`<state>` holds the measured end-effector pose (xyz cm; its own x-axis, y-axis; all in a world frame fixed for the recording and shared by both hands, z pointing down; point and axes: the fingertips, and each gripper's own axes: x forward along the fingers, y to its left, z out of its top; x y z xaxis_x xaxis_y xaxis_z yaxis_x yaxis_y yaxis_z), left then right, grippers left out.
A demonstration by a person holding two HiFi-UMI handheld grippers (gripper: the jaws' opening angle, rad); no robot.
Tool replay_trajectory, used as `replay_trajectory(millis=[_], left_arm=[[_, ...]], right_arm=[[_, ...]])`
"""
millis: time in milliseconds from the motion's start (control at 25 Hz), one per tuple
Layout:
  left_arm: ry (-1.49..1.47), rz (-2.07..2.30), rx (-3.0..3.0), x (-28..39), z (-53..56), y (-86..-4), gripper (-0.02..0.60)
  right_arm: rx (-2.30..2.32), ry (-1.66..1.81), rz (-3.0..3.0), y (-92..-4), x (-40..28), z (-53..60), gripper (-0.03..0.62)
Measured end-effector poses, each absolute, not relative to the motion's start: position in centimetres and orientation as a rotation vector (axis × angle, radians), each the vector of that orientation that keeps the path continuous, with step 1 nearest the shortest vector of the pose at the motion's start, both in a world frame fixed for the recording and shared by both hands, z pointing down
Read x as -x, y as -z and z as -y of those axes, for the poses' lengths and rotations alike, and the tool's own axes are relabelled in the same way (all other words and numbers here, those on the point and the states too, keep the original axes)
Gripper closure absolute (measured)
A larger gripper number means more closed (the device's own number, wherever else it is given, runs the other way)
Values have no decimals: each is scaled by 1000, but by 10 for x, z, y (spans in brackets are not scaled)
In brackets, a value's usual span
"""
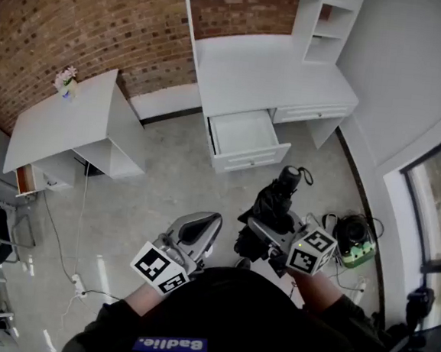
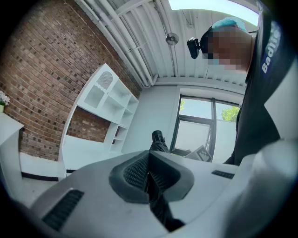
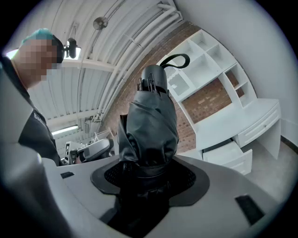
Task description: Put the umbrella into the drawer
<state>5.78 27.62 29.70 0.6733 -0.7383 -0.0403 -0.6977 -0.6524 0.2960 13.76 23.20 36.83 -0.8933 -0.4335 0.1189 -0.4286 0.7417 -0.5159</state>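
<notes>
A folded black umbrella with a wrist loop is clamped in my right gripper, handle end pointing towards the desk. In the right gripper view the umbrella stands up between the jaws of that gripper, which press on its bundled fabric. My left gripper hangs beside it to the left, its jaws together with nothing in them; the umbrella's end shows beyond them. The white desk stands ahead with its left drawer pulled out and bare inside.
A second white table with a small flower vase stands to the left. A green box with cables lies on the floor to the right, near the window. A power strip and cord lie at the lower left.
</notes>
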Motion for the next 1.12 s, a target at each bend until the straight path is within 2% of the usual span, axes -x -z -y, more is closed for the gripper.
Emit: replay_trajectory(millis=[600,880,1120], left_arm=[[228,1195,-2620,-63,-272,-299,584],[198,1281,-2565,-79,-255,-308,584],[206,1283,-2553,-64,-233,-317,584]], right_arm=[[676,877,-2917,-372,-141,-229,332],[628,995,-2867,-391,-162,-201,330],[670,1050,-2845,-404,-156,-177,330]])
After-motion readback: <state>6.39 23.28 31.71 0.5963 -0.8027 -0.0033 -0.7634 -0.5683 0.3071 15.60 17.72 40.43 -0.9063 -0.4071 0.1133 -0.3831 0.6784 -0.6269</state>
